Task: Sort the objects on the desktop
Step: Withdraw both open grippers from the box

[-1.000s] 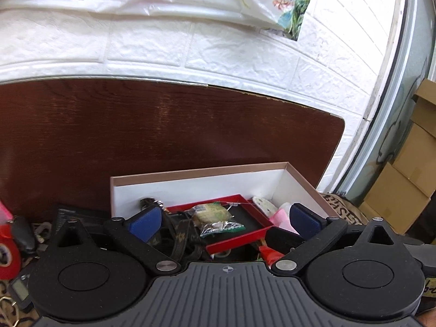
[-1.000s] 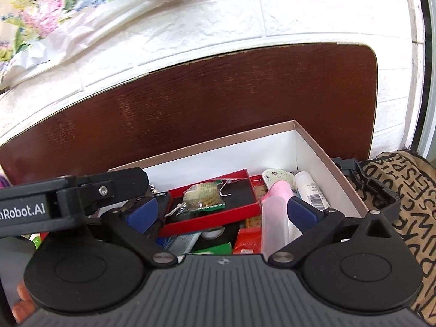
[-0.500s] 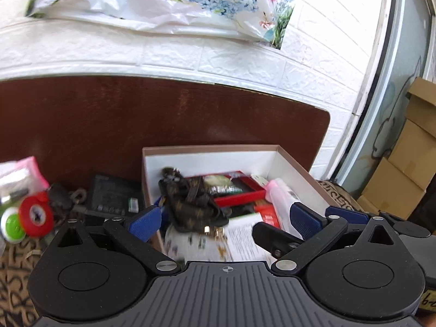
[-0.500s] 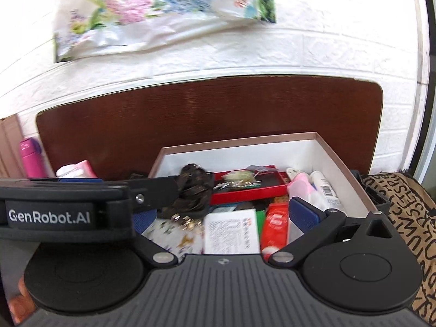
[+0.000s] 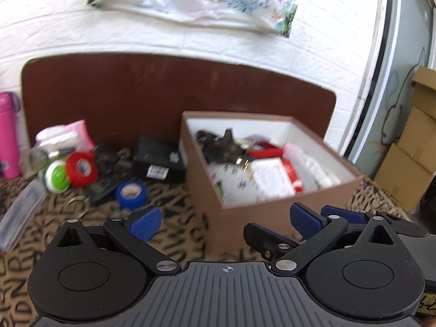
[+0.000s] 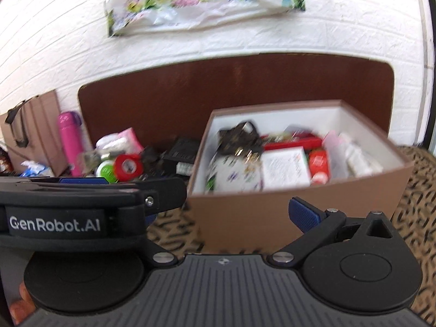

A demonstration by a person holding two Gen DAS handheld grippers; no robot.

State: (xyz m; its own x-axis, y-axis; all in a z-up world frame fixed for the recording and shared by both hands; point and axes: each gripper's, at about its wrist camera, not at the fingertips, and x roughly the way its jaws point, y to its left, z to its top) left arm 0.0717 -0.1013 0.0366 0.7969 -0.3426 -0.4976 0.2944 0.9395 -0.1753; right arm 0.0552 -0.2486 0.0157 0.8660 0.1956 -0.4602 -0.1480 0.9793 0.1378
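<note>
A: Left wrist view, taken left to right: a pink flask [image 5: 8, 136] stands at the far edge, then a green tape roll [image 5: 57, 176], a red tape roll [image 5: 81, 164] and a blue tape roll [image 5: 130, 194] lie on the patterned cloth [image 5: 174, 234], with a black box [image 5: 158, 160] behind them. Which gripper sits nearer?

B: The left gripper [image 5: 223, 219]. Its blue pads spread wide with nothing between them, and the blue roll lies just ahead and to the left of its left finger, hole facing up and toward the camera.

A: And the right gripper [image 6: 226, 212]?

B: Also wide and empty, judging by the one pad visible; the left tool's body hides its other finger. It faces the brown cardboard box [image 6: 299, 212], which is already full of sorted items.

A: So the loose rolls are left of both claws, the box to the right.

B: Yes. A swing leftward seems likely next.

A: Any readable writing?

B: Only "GenRobot.AI" on the left tool's side. Labels inside the box are too blurred.
</note>
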